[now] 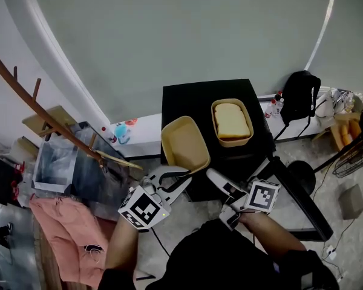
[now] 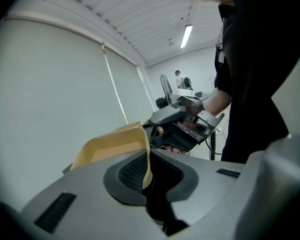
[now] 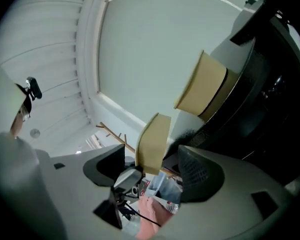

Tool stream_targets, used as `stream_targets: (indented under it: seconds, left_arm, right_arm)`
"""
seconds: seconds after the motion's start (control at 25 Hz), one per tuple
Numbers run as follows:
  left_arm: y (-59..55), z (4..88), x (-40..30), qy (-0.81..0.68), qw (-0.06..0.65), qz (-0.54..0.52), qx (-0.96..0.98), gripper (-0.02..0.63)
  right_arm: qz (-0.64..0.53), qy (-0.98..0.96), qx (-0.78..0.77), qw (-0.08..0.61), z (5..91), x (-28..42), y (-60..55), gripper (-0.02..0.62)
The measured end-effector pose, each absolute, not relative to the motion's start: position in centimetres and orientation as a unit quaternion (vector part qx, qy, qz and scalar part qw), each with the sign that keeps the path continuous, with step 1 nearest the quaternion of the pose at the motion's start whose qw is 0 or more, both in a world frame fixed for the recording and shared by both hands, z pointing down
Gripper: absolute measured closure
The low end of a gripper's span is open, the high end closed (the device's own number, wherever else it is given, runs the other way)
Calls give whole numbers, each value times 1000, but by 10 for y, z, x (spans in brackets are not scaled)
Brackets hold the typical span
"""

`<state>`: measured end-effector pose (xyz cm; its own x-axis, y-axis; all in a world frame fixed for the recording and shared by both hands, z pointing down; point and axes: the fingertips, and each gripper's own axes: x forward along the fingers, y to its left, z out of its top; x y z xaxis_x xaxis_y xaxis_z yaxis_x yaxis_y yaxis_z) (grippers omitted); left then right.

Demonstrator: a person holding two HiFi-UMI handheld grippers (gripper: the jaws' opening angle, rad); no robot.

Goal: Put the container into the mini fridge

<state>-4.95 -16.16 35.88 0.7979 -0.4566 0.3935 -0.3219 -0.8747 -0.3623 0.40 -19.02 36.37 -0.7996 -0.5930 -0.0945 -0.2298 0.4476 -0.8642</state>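
- Head view: the container [image 1: 232, 122], with bread in it, sits on top of the black mini fridge [image 1: 187, 98]. The left gripper [image 1: 176, 177] holds a tan lid [image 1: 184, 144] tilted at the fridge's front edge. The right gripper [image 1: 221, 189] is just beside it.
- Left gripper view: the jaws are clenched on the tan lid's [image 2: 115, 144] rim.
- Right gripper view: the jaws stand apart and grip nothing. The lid's [image 3: 152, 144] edge shows in the gap, clear of both pads. The container [image 3: 202, 91] rests on the fridge above.
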Motion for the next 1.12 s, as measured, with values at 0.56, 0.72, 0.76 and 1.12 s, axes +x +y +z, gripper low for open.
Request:
stream_targets:
  seconds: [0.56,0.72,0.76,1.12]
  left_arm:
    - [-128,375,-51,194,137,-234,-943,571]
    - [-116,373,-51,192,121,-188,-956,565]
    - [-114,372,-51,192,115,-176,-959,561]
    - [-99,359,-63,218,54,-70,-972,508]
  right_arm:
    - [-500,798,-249,227,368,-12,-190,350]
    - [-511,789,-240,244,372,-9,-179,351]
    - [-510,788,-241,247,373,-8,-176,351]
    - [-501,777,-249,287,378,10,-153,353]
